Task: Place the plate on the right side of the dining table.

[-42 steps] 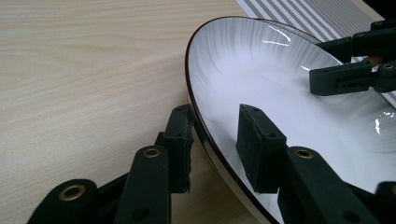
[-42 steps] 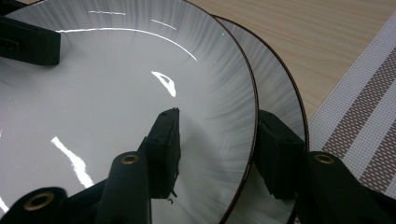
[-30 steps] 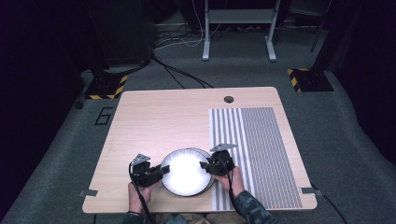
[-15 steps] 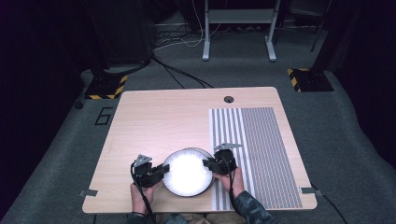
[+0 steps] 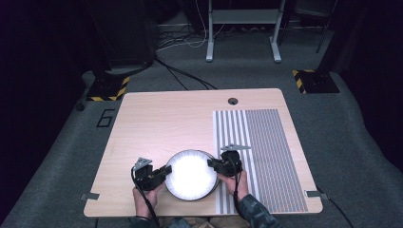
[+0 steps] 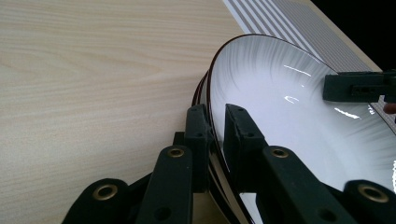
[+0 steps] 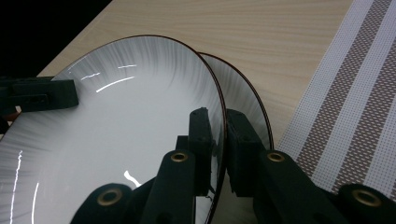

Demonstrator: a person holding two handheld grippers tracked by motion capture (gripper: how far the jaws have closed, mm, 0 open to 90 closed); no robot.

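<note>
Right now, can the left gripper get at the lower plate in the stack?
Probably not: the left gripper is shut on the top plate rim, which covers the lower plate beneath.

We see a pale wooden bench with a round cable hole near its far edge and a striped placemat on its right half. Beyond it, on grey carpet, we see cables and a metal stand.

Light wooden table with striped placemat (right side) and stacked plates.
</note>
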